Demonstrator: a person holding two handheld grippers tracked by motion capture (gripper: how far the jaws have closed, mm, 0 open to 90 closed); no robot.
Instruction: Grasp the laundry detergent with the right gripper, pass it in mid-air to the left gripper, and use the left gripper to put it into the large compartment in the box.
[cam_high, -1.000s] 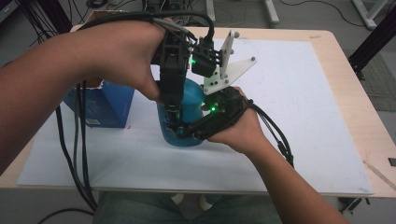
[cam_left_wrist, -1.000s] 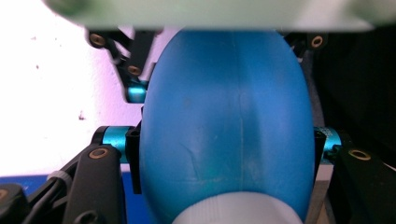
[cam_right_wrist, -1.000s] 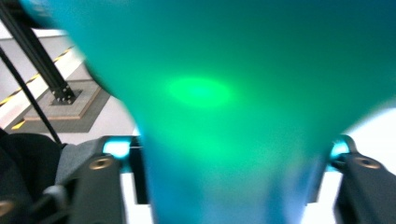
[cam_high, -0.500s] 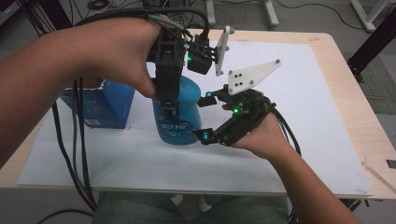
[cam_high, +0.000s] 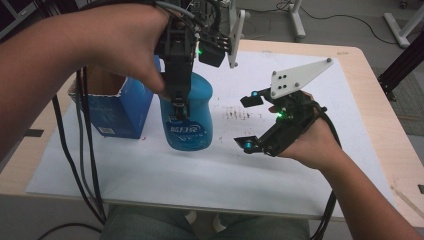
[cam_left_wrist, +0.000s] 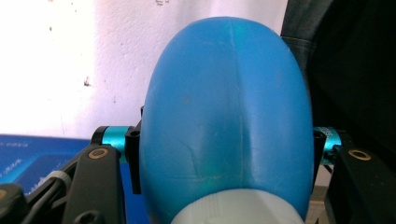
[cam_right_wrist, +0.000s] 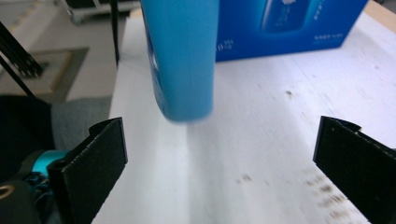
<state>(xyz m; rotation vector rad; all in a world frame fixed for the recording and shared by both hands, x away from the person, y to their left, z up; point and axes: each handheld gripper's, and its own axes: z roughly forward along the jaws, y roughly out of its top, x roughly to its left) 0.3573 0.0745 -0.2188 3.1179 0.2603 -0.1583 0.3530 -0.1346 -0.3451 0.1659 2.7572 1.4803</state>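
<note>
The left gripper (cam_high: 177, 102) points down from above, its fingers (cam_left_wrist: 133, 161) pinching the blue bottle (cam_high: 189, 115) across its shoulders, one pad on each side just below the pale cap end. The bottle hangs upright from that grip, long axis vertical; in the right gripper view its base (cam_right_wrist: 187, 109) seems to float just clear of the white sheet (cam_high: 250, 175) on the bench (cam_high: 370, 100). The right gripper (cam_high: 252, 122) lies to the bottle's right, apart from it, and its fingers (cam_right_wrist: 105, 154) have just been opening: they now stand wide apart with nothing between them, only bare sheet. So the left hand alone carries the bottle. Just beside it on its left stands an open blue box (cam_high: 112, 107), mouth up. If the bottle is bound for that box, the move is probably a short sideways carry with the bottle kept upright, and the left hand is both nearer and already holding it.
</note>
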